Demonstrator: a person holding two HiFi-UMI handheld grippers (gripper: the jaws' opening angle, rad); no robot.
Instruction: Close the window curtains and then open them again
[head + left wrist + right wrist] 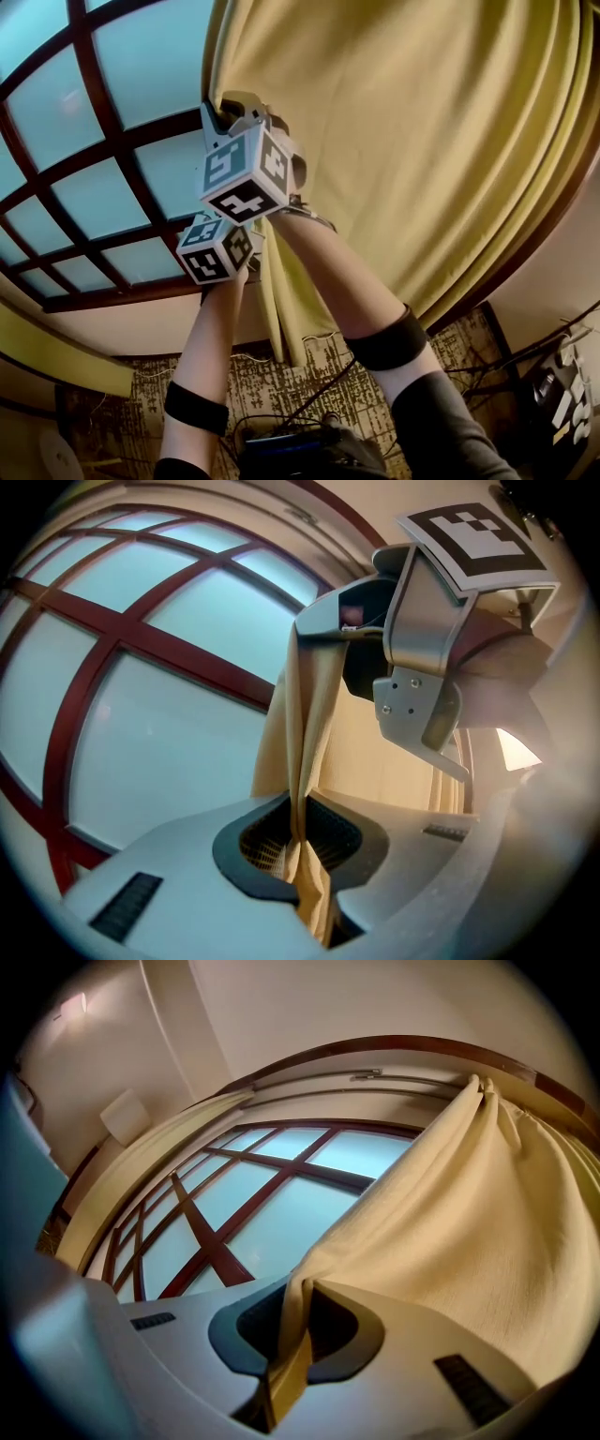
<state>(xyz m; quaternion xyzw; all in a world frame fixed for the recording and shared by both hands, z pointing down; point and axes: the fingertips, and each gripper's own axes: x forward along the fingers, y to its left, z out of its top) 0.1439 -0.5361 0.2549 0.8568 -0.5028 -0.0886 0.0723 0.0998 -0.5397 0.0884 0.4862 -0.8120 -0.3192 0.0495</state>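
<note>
A yellow curtain [403, 141] hangs over the right part of a window [103, 122] with dark red bars and pale blue panes. Both grippers are shut on the curtain's left edge, one above the other. The right gripper [228, 108] is the upper one, and a fold of cloth [469, 1213] is pinched between its pads [300, 1321]. Just below it, the left gripper [251, 242] has the edge bunched between its jaws [298, 832]. In the left gripper view the curtain [305, 724] runs up to the right gripper [328, 625] overhead.
A second yellow curtain [141, 1180] hangs gathered at the window's left side. A curved rail [375, 1074] runs above the window. Below lie a patterned carpet [272, 384], black cables [319, 389] and a dark device [300, 450]. White items [567, 394] sit at the far right.
</note>
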